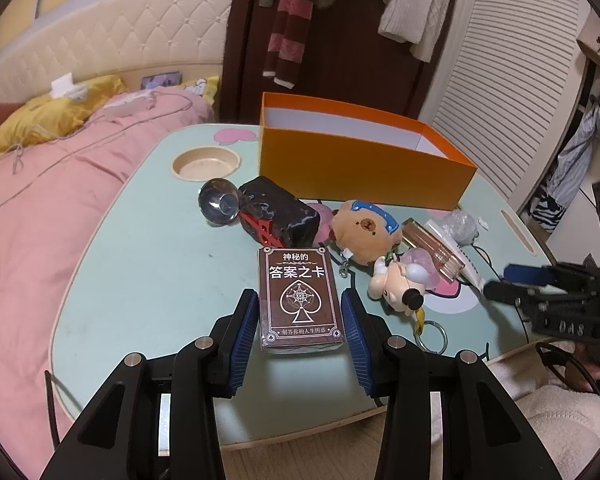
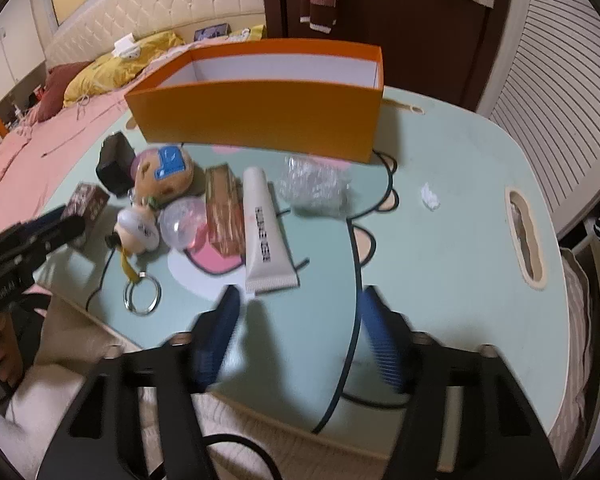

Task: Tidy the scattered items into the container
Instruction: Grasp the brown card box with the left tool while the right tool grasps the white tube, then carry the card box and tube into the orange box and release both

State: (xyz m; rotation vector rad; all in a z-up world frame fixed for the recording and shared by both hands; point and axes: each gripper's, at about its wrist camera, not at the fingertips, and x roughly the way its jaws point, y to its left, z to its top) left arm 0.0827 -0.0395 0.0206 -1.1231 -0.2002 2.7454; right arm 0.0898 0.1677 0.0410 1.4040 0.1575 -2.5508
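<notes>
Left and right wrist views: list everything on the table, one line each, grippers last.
table: 1, pale green, under everything
box: 1, orange, open, at the back
card box: 1, brown, between the left gripper's fingers
black block: 1, behind the card box
metal bowl: 1, silver, left of the block
bear plush: 1, tan and blue
figure keychain: 1, white
clear ball: 1
bottle: 1, amber
tube: 1, white
plastic wrap: 1, clear
left gripper: open
right gripper: open, empty
</notes>
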